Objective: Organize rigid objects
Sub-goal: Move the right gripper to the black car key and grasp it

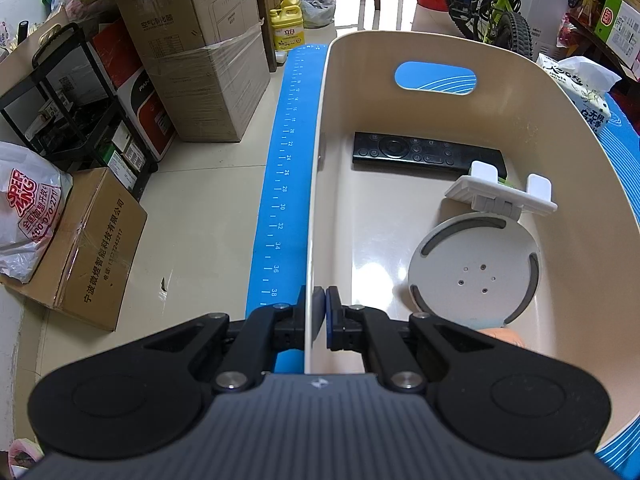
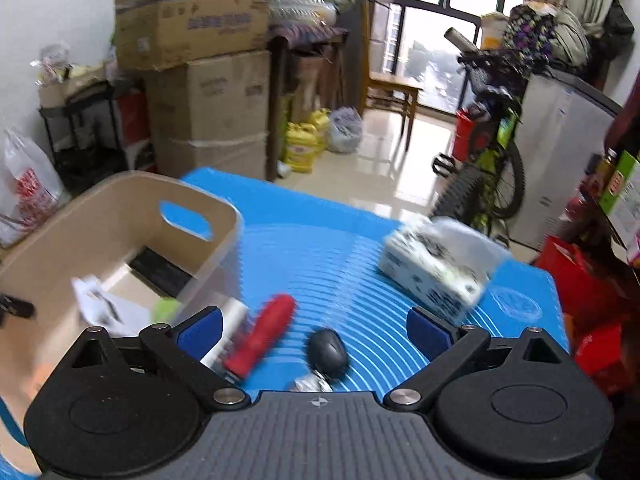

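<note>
left gripper [image 1: 321, 300] is clamped on the beige bin [image 1: 520, 92] wall. right gripper [image 2: 316, 330] stands wide, empty, above the computer mouse [image 2: 327, 353] on the blue mat [image 2: 320, 248]: light, rigid, smooth; grip its flanks.

Both tools share one build. The left gripper [image 1: 321, 300] has matte black linkage arms joined by silver round-headed screws, two big black discs with a raised circle each, and a grey ribbed body marked with a small crosshair. Its fingers carry blue pads [image 1: 331, 312]. The right gripper [image 2: 316, 326] matches — black arms, silver screws, ribbed grey housing, blue pads [image 2: 428, 330] — with the same crosshair mark.
</note>
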